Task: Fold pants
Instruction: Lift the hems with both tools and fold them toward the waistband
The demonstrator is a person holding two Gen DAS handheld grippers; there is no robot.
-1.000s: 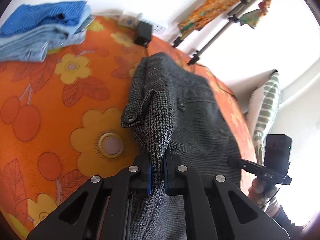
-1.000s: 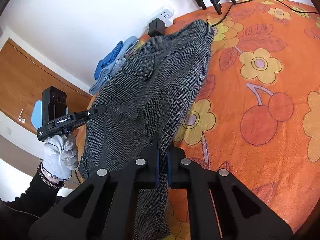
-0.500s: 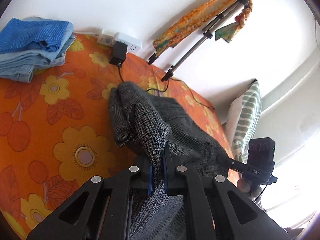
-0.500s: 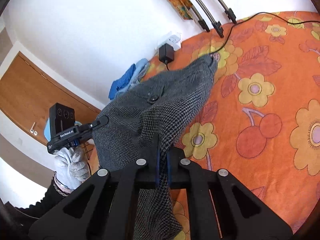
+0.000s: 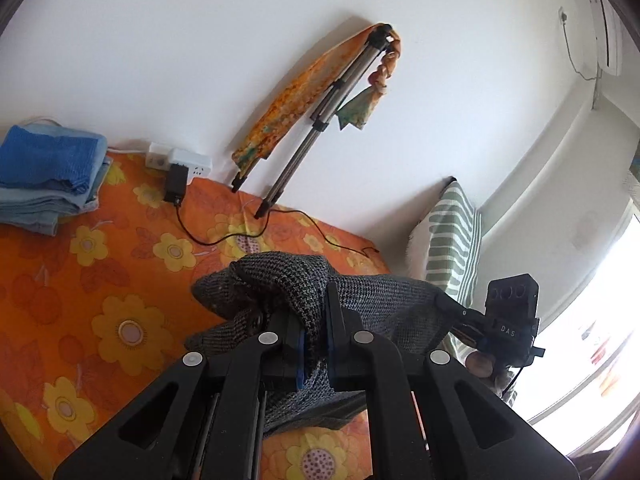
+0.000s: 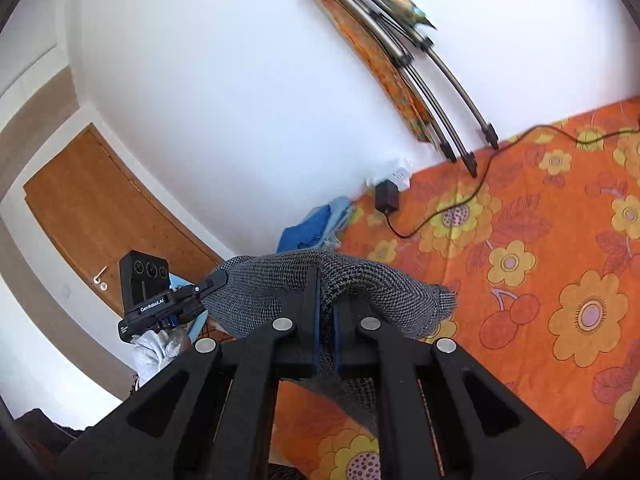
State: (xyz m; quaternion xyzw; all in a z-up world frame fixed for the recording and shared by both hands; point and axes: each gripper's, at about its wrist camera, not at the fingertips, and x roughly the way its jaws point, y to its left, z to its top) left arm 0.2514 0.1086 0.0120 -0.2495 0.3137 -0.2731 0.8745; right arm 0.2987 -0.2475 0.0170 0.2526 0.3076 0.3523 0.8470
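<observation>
Your left gripper (image 5: 314,346) has its fingers clamped on a fold of the grey houndstooth pants (image 5: 304,280), and your right gripper (image 6: 325,334) pinches the same woven cloth. The pants hang bunched between them, lifted above the bed's orange floral sheet (image 5: 120,280). At the far left lie folded blue clothes (image 5: 44,176), soft and stacked.

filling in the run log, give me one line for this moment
step: fold pants | left gripper: shut on pants | right gripper: shut on pants | pants: lifted over bedspread
</observation>
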